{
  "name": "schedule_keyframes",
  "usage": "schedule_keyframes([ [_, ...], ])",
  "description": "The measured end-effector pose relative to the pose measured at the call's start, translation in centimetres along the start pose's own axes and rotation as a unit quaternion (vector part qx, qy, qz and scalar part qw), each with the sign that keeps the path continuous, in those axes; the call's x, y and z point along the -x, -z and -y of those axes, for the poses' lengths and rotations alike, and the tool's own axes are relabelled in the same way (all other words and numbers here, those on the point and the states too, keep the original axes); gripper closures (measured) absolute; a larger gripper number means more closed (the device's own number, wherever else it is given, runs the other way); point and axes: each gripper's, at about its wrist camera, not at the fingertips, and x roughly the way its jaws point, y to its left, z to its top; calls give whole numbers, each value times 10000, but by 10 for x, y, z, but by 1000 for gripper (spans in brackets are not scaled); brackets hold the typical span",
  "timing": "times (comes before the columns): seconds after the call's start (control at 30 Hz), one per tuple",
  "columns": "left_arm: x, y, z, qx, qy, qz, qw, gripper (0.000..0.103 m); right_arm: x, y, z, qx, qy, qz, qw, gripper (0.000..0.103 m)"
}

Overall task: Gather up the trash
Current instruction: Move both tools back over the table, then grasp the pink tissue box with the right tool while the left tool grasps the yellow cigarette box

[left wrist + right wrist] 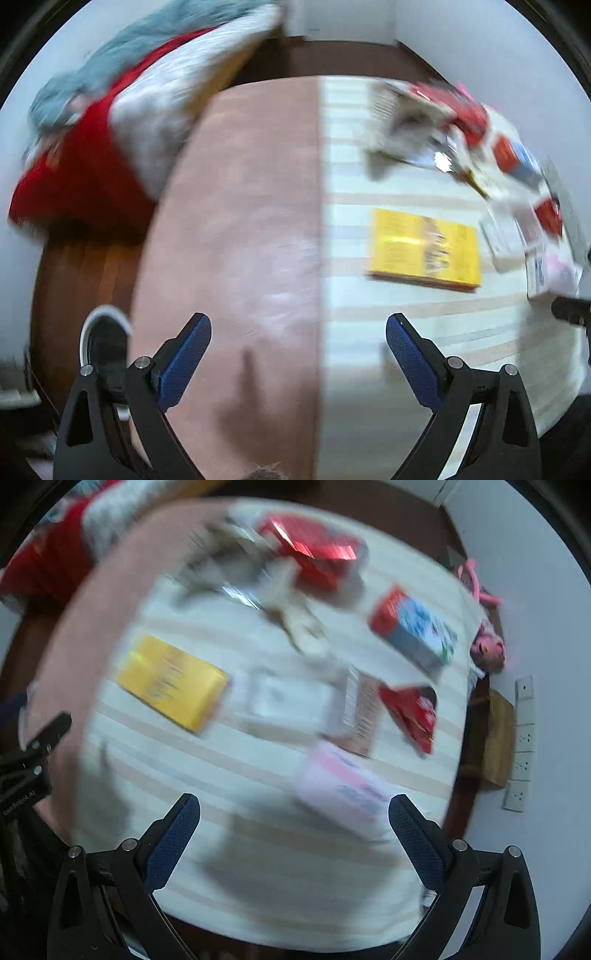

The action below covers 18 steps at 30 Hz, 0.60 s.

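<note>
Jaws stand wide apart and empty on both our grippers: the left gripper (pixel 298 347) hangs over the seam where a plain pink cover meets a cream sheet with pale pink stripes (pixel 258 849), and the right gripper (pixel 294 830) hangs over the near part of that striped sheet. Both views are smeared by motion, so small print cannot be read.

At far left a heap of red, white and grey-blue bedding (pixel 110 110) lies past the pink cover's edge. On the striped sheet, going rightwards, a flat yellow cardboard box (pixel 171 681) lies alone, well apart from either gripper. Just beside it sits a pale white packet (pixel 280 698), then a pinkish printed carton (pixel 360 712) and a crumpled red wrapper (pixel 412 716). Nearer us, close to our right gripper's right finger, lies a soft pink-and-white packet (pixel 343 786). Farther back lie crumpled grey paper (pixel 229 561), a shiny red foil-topped box (pixel 314 550) and a red-and-blue printed carton (pixel 415 629). At the right wall stand a pink doll (pixel 487 650), a brown wooden box (pixel 495 738) and white wall sockets (pixel 522 738).
</note>
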Motion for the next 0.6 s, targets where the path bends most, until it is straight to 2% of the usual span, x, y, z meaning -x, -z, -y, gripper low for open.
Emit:
schedule_keyframes([
  [0.07, -2, -5, 20, -446, 41, 85, 9990, 6, -13, -1, 9, 147, 92, -165, 9997, 0],
  [0.13, -2, -12, 36, -1066, -14, 237, 9940, 6, -24, 1, 16, 169, 128, -280, 9994, 13],
  [0.2, -2, -22, 47, -1686, 52, 319, 9851, 6, -21, -1, 20, 106, 251, -117, 9996, 23],
  [0.27, -8, -31, 58, -2212, 202, 279, 9746, 6, -15, -2, 35, -381, 47, -45, 9993, 34],
  [0.33, -16, -42, 69, -2859, 294, 214, 9576, 6, -13, -7, 48, -716, -309, -23, 9970, 40],
  [0.43, -31, -52, 85, -3756, 340, 71, 9261, 4, -13, -10, 58, -798, -720, -86, 9942, 37],
  [0.5, -36, -54, 89, -4101, 610, -144, 9099, 5, -16, -7, 59, -714, -682, -191, 9949, 25],
  [0.57, -45, -54, 96, -4464, 634, -348, 8919, 7, -22, -4, 59, -588, -572, -282, 9962, 25],
  [0.6, -45, -55, 98, -4590, 701, -266, 8853, 7, -24, -2, 59, -599, -575, -303, 9961, 25],
])
